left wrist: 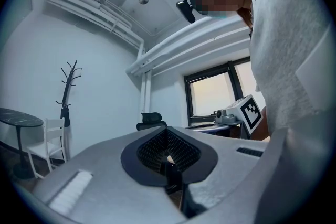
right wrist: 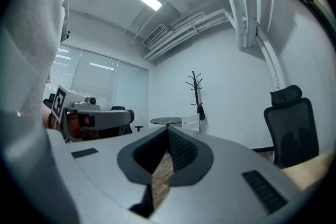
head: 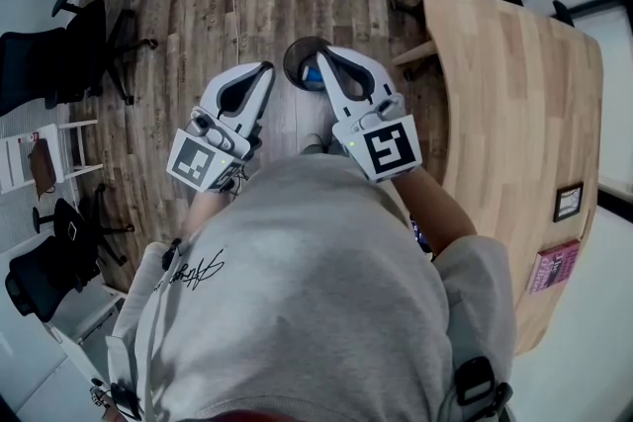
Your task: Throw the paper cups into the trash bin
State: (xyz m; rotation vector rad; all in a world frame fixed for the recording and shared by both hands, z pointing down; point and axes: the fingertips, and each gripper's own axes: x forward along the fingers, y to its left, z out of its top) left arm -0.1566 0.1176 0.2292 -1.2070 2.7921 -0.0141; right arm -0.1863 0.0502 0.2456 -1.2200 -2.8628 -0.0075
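Where the person's grey shirt fills the bottom of the head view, both hands reach out level just beyond it. Each tool carries its square-marked cube on the end toward the body.

The left tongs are closed, the jaws meeting at the tips with nothing gripped. The right tongs are pressed together in the same way and are empty. The right gripper view shows a strip of wooden floor through the slit below the meeting jaws.

Just past the two pairs of tips, nearer the right pair, the trash bin stands on that floor, dark and round from above. A blue thing shows in its mouth, partly covered by the right tongs. I cannot tell whether it is a paper cup.

Off to the person's right lies a pale wooden surface. A small dark-framed item and a flat pink item sit near its outer edge. To the left stand black office chairs. Farther off, the left gripper view shows a white chair, a round dark table and a coat stand against the white wall.
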